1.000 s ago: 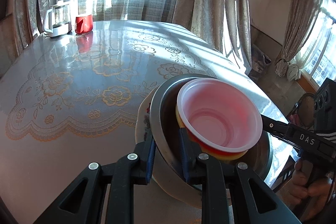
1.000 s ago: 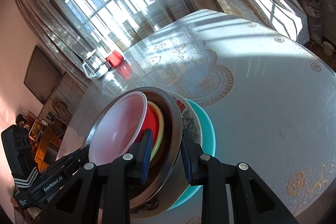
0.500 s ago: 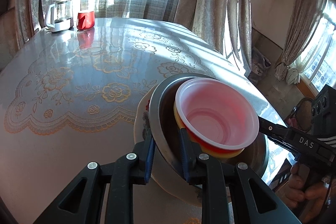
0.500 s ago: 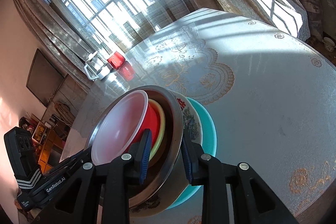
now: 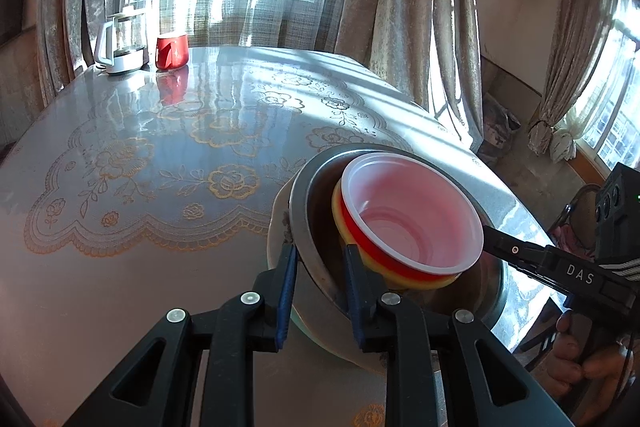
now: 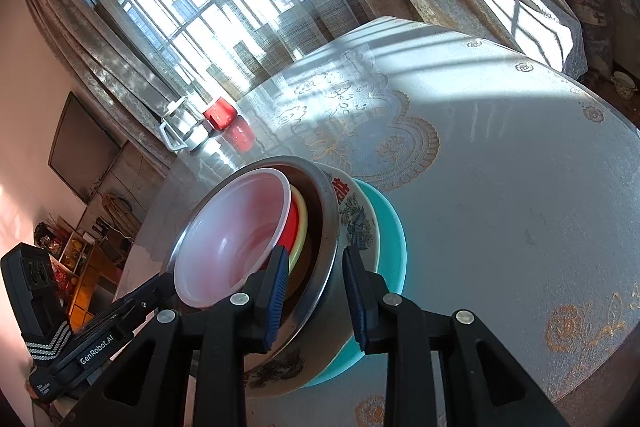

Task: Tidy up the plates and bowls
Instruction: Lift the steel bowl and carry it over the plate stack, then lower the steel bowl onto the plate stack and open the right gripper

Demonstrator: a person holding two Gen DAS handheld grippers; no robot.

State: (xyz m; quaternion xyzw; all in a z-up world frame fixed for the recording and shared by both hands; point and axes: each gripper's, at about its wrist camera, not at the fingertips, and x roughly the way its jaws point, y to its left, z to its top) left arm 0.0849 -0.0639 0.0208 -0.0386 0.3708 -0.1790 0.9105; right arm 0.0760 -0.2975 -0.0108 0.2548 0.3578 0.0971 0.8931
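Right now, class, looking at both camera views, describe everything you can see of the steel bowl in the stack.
The steel bowl looks like thin, shiny metal with a rolled rim and a dark inside. It sits nested in a white patterned bowl, which rests on a teal plate. Inside it sit yellow, red and pale pink bowls. The stack looks tilted. The left tool and right tool each clamp its rim from opposite sides.
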